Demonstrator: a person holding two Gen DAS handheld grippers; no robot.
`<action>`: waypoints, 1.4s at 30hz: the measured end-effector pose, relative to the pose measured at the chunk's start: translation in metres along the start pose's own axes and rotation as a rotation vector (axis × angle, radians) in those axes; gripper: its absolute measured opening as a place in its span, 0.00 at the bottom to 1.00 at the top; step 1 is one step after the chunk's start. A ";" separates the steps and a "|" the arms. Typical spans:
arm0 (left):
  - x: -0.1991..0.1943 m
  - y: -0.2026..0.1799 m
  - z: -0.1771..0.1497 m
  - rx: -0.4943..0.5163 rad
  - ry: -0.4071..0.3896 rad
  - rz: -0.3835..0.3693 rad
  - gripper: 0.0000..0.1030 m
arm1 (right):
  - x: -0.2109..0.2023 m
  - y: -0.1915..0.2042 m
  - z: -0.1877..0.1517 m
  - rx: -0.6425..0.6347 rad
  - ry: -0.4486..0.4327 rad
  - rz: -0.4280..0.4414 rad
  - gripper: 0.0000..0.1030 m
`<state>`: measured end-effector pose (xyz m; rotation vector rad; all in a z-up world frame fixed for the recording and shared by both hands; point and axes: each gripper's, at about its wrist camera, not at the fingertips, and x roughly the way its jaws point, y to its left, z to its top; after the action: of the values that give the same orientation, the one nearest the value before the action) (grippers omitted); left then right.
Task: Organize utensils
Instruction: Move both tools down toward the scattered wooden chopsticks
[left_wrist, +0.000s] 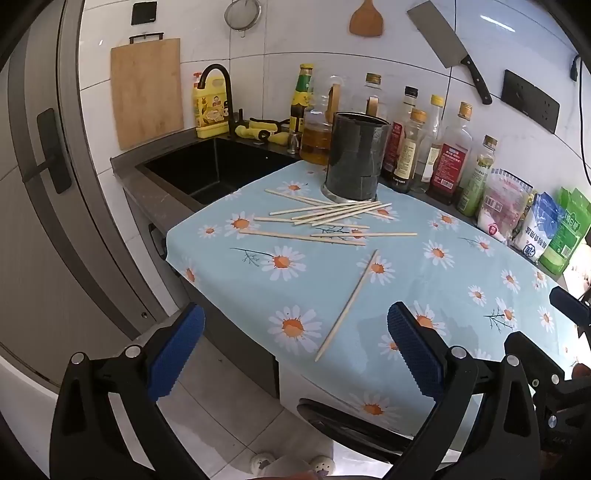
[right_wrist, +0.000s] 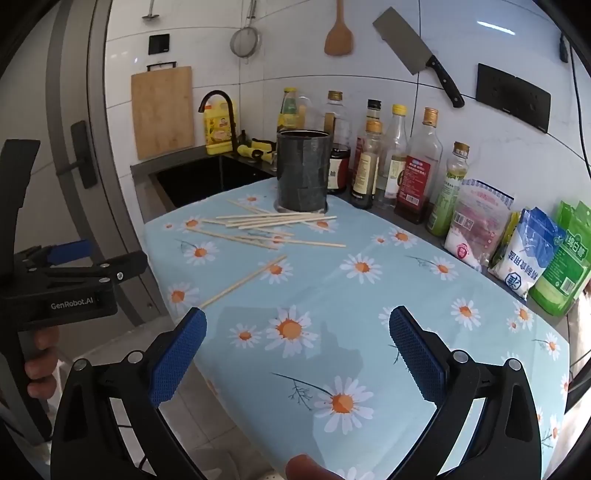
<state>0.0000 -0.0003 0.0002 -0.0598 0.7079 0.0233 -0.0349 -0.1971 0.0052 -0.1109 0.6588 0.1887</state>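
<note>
While both pairs of tongs hang at the near edge of the counter with nothing between their blue pads, the sorting looks not yet begun. The left gripper (left_wrist: 295, 354) stands with its jaws wide apart, partly over the floor and partly over the corner of the daisy-print cloth (left_wrist: 461, 258). The right gripper (right_wrist: 297, 354) is likewise spread wide and empty, over the cloth's near side.

Closest to the left gripper lies a single chopstick (left_wrist: 347, 304), apart from the rest. Its long axis runs diagonally, one end near the cloth's front edge and the other pointing away toward the back right, roughly toward the holder. Further out, the loose pile of chopsticks (left_wrist: 328, 218) lies flat, mostly crosswise to the view, a few overlapping, just in front of the dark cylindrical holder (left_wrist: 356, 158). The holder stands upright near the bottles; whether it holds anything I cannot tell.

The step in hand, I judge, is the first pick. The lone stick seems the easy start: the jaws should close across its thin shaft, then tip it upright to drop it into the holder.
</note>
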 end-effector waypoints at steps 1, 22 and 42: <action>0.000 0.000 0.000 0.003 0.001 0.003 0.94 | 0.000 0.000 0.000 0.000 -0.002 0.000 0.92; 0.003 0.003 -0.001 -0.026 0.024 0.008 0.94 | 0.009 -0.002 0.002 -0.008 0.026 -0.012 0.92; 0.004 0.009 0.006 0.006 0.050 0.029 0.94 | 0.009 0.015 0.006 -0.052 0.011 -0.012 0.92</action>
<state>0.0070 0.0093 0.0016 -0.0447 0.7587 0.0471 -0.0274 -0.1799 0.0038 -0.1659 0.6641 0.1941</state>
